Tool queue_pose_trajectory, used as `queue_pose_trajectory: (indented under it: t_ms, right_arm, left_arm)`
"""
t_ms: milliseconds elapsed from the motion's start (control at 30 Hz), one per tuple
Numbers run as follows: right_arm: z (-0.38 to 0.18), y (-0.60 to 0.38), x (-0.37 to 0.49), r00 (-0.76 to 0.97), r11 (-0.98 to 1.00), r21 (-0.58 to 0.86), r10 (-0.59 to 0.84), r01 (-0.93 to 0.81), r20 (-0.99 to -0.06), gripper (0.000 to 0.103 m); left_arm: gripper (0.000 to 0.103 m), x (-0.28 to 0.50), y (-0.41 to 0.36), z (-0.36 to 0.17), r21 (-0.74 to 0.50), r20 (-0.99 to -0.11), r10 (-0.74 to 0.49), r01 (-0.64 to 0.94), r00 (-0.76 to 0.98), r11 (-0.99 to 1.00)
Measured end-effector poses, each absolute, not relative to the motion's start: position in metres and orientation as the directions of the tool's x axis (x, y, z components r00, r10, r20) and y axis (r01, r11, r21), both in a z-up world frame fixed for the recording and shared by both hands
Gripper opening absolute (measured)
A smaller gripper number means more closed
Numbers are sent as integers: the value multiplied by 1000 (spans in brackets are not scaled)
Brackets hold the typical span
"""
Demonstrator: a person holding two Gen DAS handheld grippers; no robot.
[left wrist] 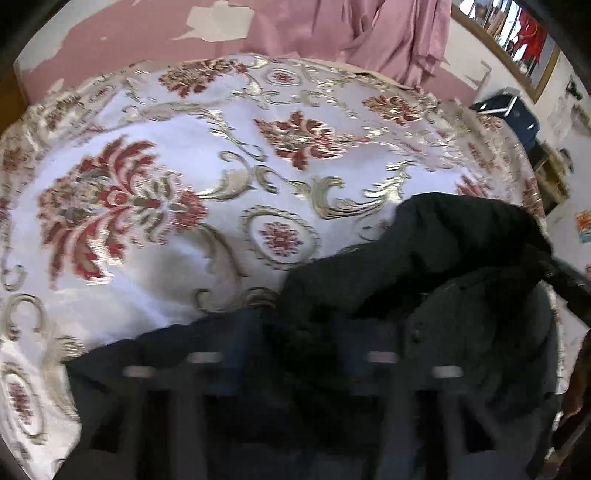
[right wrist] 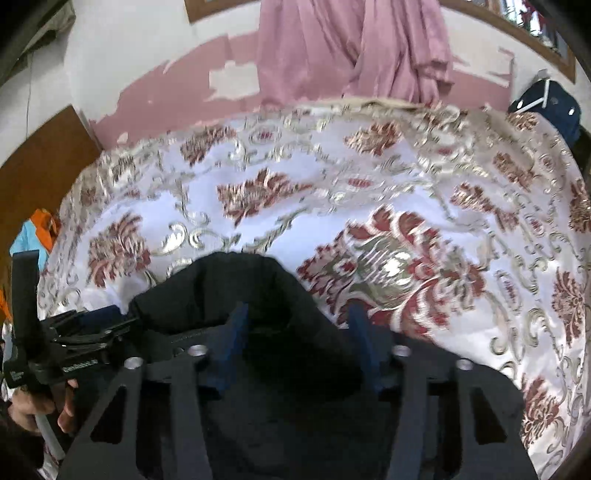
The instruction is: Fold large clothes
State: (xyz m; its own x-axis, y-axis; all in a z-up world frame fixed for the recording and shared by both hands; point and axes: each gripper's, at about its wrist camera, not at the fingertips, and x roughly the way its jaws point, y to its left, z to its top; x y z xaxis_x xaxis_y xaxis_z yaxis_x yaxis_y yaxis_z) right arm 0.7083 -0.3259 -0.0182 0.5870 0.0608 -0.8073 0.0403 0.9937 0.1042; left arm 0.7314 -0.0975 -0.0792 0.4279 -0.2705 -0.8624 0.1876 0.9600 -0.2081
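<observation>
1. In the left wrist view, the bed point(left wrist: 155, 236) fills the frame from 9 o'clock to 2 o'clock, spread with a white cover patterned with red flowers and gold scrolls.
2. The left gripper point(left wrist: 291, 354) sits at 6 o'clock, blurred by motion. Its blue fingers point(left wrist: 243, 343) are half buried in dark cloth, so I cannot tell how far apart they stand or whether they have hold of anything.
3. The black garment point(left wrist: 443, 258) lies bunched on the bed from 6 o'clock up to 3 o'clock, its top edge raised in a fold. A small round button shows on it at about 4 o'clock.
4. A pink curtain point(left wrist: 388, 33) hangs at 12 to 1 o'clock over a pink wall with peeling patches. A dark blue bag point(left wrist: 513, 110) sits at 2 o'clock beyond the bed's edge.
5. In the right wrist view, the left gripper point(right wrist: 92, 332) shows at 8 o'clock, with a hand point(right wrist: 33, 406) on its handle at the edge of the frame.
6. The right gripper point(right wrist: 299, 332) is at 6 o'clock. Its blue fingers point(right wrist: 236, 332) stand well apart, with the black garment point(right wrist: 236, 284) lying between and over them; no pinch on the cloth is visible.
7. The garment's rounded edge reaches toward the centre, resting on the bed point(right wrist: 480, 229), which runs from 9 to 4 o'clock.
8. The pink curtain point(right wrist: 351, 48) hangs at 12 o'clock, and the dark blue bag point(right wrist: 546, 103) is at 2 o'clock.
</observation>
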Motion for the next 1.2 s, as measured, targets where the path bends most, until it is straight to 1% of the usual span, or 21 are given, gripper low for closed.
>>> queue_pose_trajectory:
  t_ms: [33, 100, 167, 267, 367, 433, 533, 600, 633, 733, 900, 967, 1100, 1167, 1200]
  right_arm:
    - [-19, -326, 705, 592, 993, 109, 64, 40, -803, 18]
    - [-14, -328, 696, 618, 991, 130, 88, 24, -781, 13]
    - [-5, -335, 678, 651, 992, 123, 90, 5, -754, 11]
    - [11, -349, 648, 696, 993, 115, 95, -18, -711, 9]
    - [26, -361, 613, 740, 994, 105, 103, -45, -664, 7]
    - [33, -366, 589, 760, 995, 73, 98, -67, -642, 6]
    - [35, -366, 555, 771, 995, 28, 92, -96, -631, 4]
    - [29, -360, 537, 766, 993, -19, 81, -120, -638, 4]
    - [22, -355, 527, 755, 988, -63, 64, -138, -652, 4]
    - [2, -348, 517, 720, 979, -124, 30, -160, -693, 4]
    - [-30, -346, 530, 670, 979, -139, -2, -151, -743, 4]
    - [-38, -341, 533, 664, 979, -144, -14, -141, -747, 4]
    - [-64, -329, 537, 675, 970, -206, -68, -127, -735, 4]
    - [-68, -321, 538, 683, 965, -236, -95, -117, -724, 4]
    - [-67, -320, 539, 686, 963, -243, -100, -115, -721, 4]
  left_arm:
    - [13, 729, -99, -75, -200, -852, -260, 176, 454, 964]
    - [11, 721, -100, -60, -198, -821, -261, 176, 508, 964]
    - [10, 711, -99, -43, -191, -785, -263, 184, 560, 964]
    - [9, 690, -90, -10, -222, -712, -315, 225, 627, 949]
    - [9, 663, -88, 16, -222, -662, -373, 305, 650, 926]
    - [9, 640, -91, 27, -188, -651, -396, 368, 648, 911]
    - [8, 613, -92, 29, -163, -655, -413, 415, 633, 895]
    - [8, 597, -90, 20, -149, -680, -407, 430, 609, 891]
    - [8, 591, -89, 12, -144, -699, -402, 434, 592, 889]
    - [7, 582, -90, -18, -109, -762, -359, 439, 539, 892]
    - [7, 594, -94, -65, -133, -826, -320, 393, 463, 910]
    - [7, 597, -97, -77, -122, -837, -306, 391, 453, 912]
    - [8, 600, -100, -102, -111, -843, -293, 388, 451, 915]
    - [7, 603, -98, -106, -129, -835, -306, 377, 458, 917]
    - [8, 603, -93, -104, -159, -826, -331, 374, 457, 914]
